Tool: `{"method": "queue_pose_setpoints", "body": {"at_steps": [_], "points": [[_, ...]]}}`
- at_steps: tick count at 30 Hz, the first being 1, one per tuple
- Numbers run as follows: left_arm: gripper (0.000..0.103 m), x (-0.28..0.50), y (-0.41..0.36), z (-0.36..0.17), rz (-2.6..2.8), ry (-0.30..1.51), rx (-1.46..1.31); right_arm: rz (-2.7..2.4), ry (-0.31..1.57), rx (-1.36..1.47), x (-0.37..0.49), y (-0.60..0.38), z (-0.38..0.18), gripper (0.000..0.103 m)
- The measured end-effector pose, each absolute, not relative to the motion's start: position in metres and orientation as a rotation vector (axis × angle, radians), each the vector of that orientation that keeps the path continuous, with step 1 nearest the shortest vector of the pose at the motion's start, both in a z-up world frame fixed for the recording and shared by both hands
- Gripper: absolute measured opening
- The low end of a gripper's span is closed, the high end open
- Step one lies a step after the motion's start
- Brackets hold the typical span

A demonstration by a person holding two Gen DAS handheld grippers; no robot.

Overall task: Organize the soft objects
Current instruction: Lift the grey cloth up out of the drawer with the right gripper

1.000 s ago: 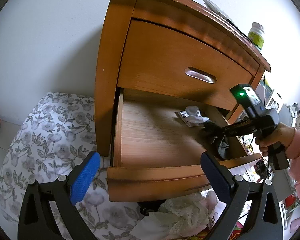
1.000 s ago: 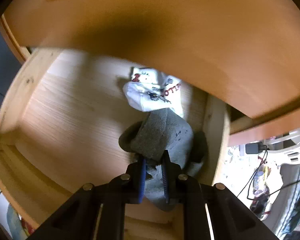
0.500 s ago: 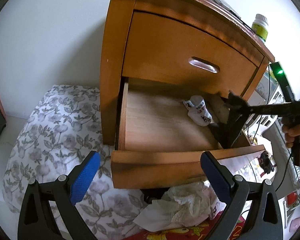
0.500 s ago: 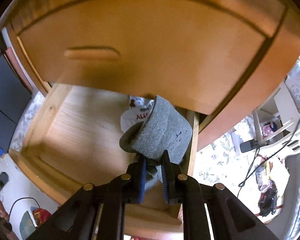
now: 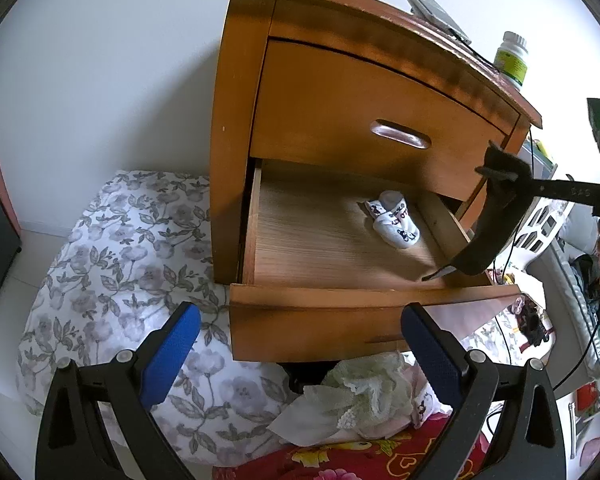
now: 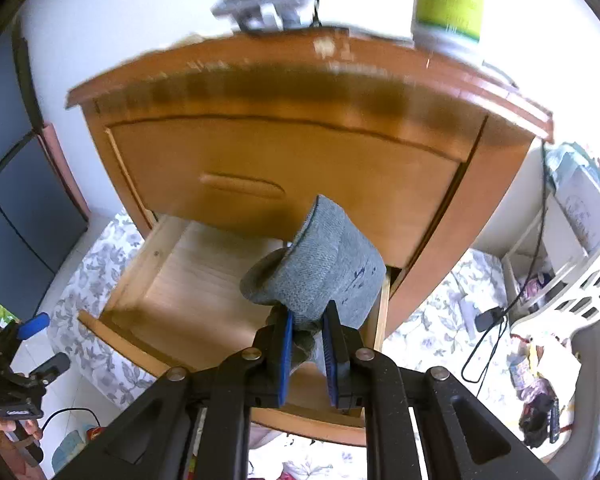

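In the right wrist view my right gripper (image 6: 306, 344) is shut on a grey sock (image 6: 320, 268), which it holds up over the right side of the open lower drawer (image 6: 188, 292). The left wrist view shows the same sock (image 5: 488, 220) hanging dark from the right gripper (image 5: 500, 174) above the drawer's right wall. A pair of small white printed socks (image 5: 394, 222) lies inside the drawer (image 5: 320, 300). My left gripper (image 5: 300, 356) hovers open before the drawer front with nothing between its blue pads (image 5: 172, 356).
A green-labelled bottle (image 5: 512, 60) and a flat grey device (image 5: 432, 6) sit on top of the wooden nightstand (image 5: 236, 120). Floral bedding (image 5: 120, 260) lies to its left, and lacy cloth (image 5: 360, 396) is piled below the drawer. A white basket (image 6: 580, 292) and cables are on the right.
My right gripper has lifted the grey sock up out of the drawer and level with the upper drawer front. The left gripper drew back a little, still open.
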State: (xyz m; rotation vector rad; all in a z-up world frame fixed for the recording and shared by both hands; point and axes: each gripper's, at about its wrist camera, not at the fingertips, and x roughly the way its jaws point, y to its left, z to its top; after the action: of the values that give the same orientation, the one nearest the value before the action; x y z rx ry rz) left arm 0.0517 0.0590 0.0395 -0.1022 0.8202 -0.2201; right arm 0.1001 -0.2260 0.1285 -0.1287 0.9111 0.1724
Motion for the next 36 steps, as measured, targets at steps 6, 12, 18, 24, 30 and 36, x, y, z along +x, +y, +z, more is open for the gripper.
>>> {"method": "queue_pose_setpoints", "body": {"at_steps": [6,12,18,24,30,36], "points": [[0.1,0.041,0.054,0.048,-0.219,0.809,-0.088,0.184,0.852,-0.125,0.079,-0.226,0.15,0.015],[0.1,0.031,0.05,0.055,-0.215,0.798,-0.073,0.205,0.786,-0.118,0.051,-0.229,0.173,0.015],[0.1,0.022,0.044,0.063,-0.22,0.782,-0.054,0.223,0.735,-0.123,0.025,-0.231,0.191,0.015],[0.1,0.012,0.036,0.068,-0.222,0.771,-0.034,0.246,0.69,-0.138,-0.003,-0.234,0.207,0.015],[0.1,0.005,0.028,0.073,-0.228,0.762,-0.016,0.262,0.664,-0.146,-0.026,-0.237,0.214,0.015],[0.1,-0.001,0.024,0.078,-0.23,0.753,-0.003,0.281,0.658,-0.158,-0.042,-0.236,0.215,0.015]]}}
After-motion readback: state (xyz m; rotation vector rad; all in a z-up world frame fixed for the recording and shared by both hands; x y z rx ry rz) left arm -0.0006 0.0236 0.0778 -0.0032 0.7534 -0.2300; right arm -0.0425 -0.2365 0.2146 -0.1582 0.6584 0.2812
